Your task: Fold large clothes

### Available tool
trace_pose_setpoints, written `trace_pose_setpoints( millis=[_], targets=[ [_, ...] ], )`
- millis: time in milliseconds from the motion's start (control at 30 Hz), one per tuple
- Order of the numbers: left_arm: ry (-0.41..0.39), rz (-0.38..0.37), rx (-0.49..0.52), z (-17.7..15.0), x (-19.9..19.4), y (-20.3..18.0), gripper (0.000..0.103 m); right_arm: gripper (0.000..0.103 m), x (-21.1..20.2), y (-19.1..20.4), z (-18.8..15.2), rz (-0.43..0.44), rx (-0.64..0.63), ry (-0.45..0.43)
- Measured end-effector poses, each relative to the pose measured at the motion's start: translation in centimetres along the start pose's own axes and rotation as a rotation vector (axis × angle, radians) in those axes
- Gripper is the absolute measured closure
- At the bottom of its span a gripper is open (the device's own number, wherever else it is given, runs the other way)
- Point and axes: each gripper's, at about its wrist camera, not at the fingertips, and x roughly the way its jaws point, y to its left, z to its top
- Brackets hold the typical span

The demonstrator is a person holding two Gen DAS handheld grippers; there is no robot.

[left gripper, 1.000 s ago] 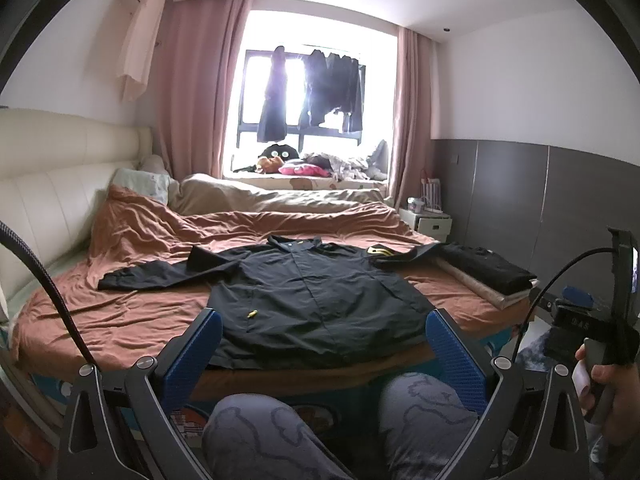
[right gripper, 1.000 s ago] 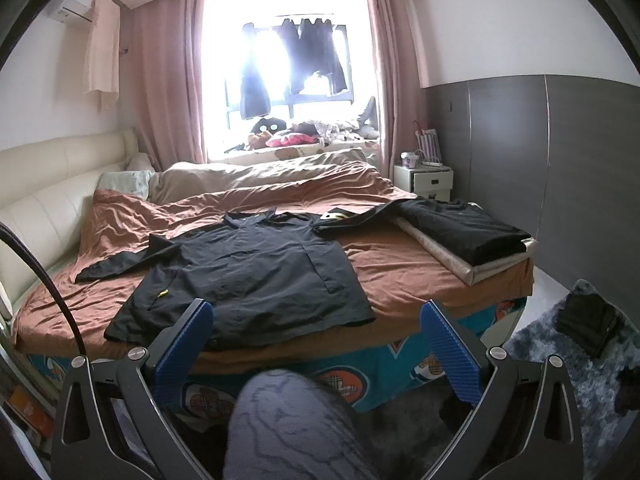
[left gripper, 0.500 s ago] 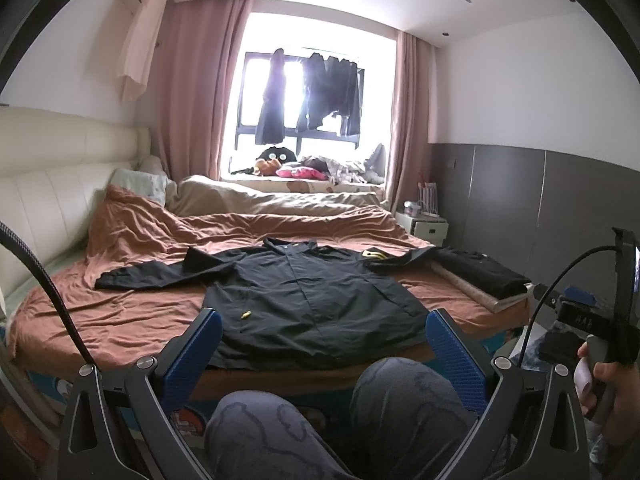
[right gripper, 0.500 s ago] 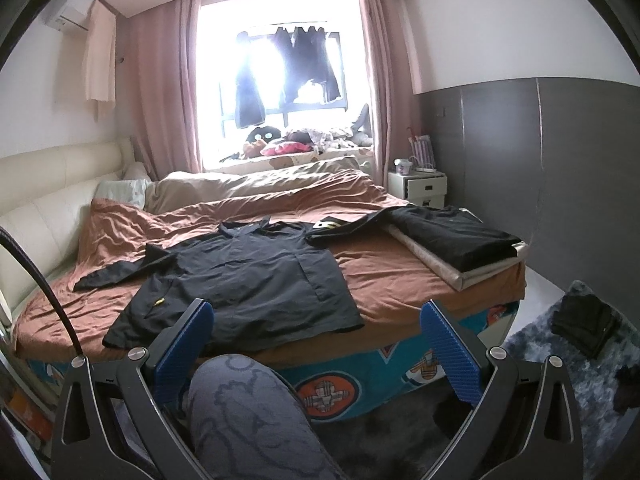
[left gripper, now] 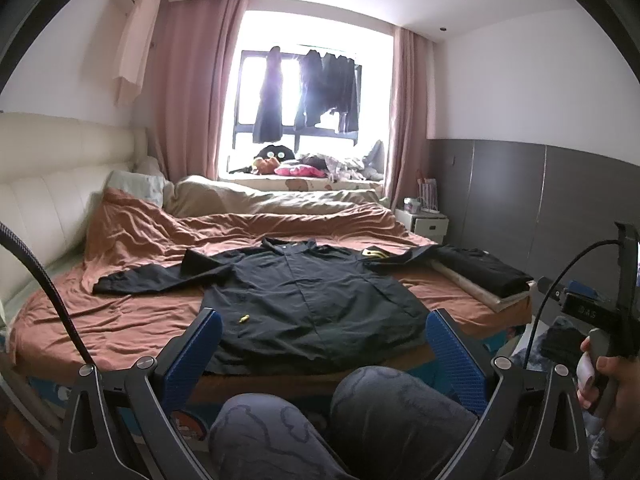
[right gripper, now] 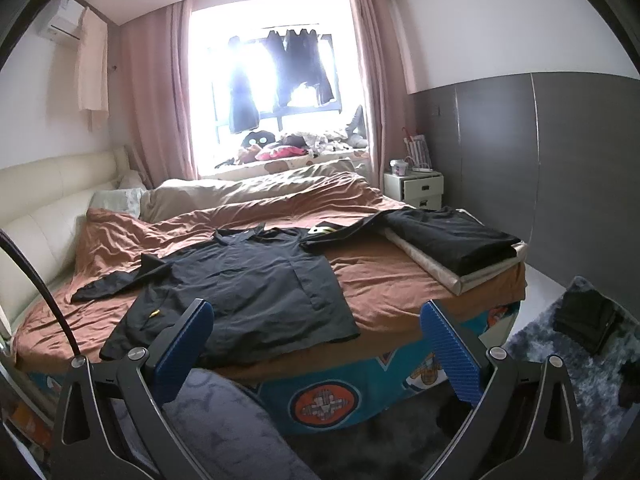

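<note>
A large black long-sleeved shirt [left gripper: 308,300] lies spread flat, front up, on the brown bedspread [left gripper: 132,312], sleeves out to both sides. It also shows in the right wrist view [right gripper: 248,288]. My left gripper [left gripper: 324,344] is open and empty, held short of the bed's near edge above my knees. My right gripper [right gripper: 316,340] is open and empty, also short of the bed, off the shirt's right hem. The right gripper's handle shows in my hand at the right of the left wrist view [left gripper: 600,320].
A folded black garment [right gripper: 448,236] lies on a folded beige blanket [right gripper: 460,276] at the bed's right side. A cream headboard [left gripper: 48,200] is on the left, a white nightstand [right gripper: 416,188] at the far right. A grey rug [right gripper: 568,344] with dark clothes lies on the floor.
Both grippers have drawn back and risen slightly, so the bed sits lower and farther in both views. My knees have shifted. The shirt has not moved.
</note>
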Motion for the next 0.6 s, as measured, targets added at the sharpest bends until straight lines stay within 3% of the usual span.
trace_pose_setpoints(
  millis=[367,600],
  targets=[
    [0.035,0.038,-0.032,1.7,4.8,2.0,0.001,0.0,5.2,0.6,1.1,0.023,-0.005,0.037],
    [0.048,0.103,-0.049,3.1,8.3,4.5,0.001,0.0,11.4,2.6,3.6,0.061,0.001,0.046]
  ],
)
